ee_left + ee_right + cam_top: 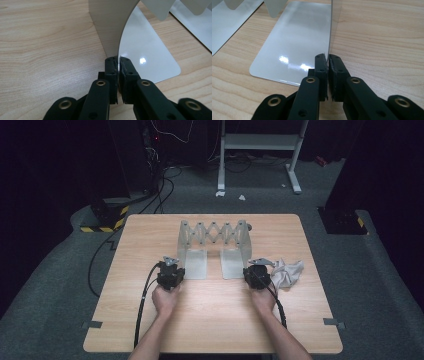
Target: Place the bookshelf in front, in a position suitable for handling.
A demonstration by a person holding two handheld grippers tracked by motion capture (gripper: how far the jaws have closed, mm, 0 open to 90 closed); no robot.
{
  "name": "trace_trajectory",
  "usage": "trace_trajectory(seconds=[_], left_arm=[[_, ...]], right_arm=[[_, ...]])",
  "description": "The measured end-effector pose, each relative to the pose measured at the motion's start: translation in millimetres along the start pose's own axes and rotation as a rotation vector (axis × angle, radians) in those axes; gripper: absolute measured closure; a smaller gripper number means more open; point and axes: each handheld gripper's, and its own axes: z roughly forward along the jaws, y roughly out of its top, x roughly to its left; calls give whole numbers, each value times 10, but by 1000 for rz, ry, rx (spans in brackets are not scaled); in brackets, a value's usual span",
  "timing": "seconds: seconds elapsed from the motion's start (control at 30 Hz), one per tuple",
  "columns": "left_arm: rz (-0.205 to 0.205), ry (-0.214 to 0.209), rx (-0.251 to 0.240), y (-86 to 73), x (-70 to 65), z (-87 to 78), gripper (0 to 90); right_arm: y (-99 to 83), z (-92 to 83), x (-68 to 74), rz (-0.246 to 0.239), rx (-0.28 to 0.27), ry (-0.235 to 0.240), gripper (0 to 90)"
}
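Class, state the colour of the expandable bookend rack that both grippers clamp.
Pale grey-white, glossy metal: the rack shows best in the high view.

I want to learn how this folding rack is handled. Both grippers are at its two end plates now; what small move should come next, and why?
Probably draw the two hands slowly apart, or push them together. The left gripper is shut on the thin upright edge of the left end plate, the right gripper on the right end plate, and the scissor lattice between them can slide along the table.
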Motion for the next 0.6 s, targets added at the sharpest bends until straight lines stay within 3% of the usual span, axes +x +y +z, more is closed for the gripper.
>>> trace_trajectory(seconds=[0.6], left_arm=[[6, -41, -1, -149, -81, -146, 853]], right_arm=[[-199, -208, -20, 9, -6, 32, 860]])
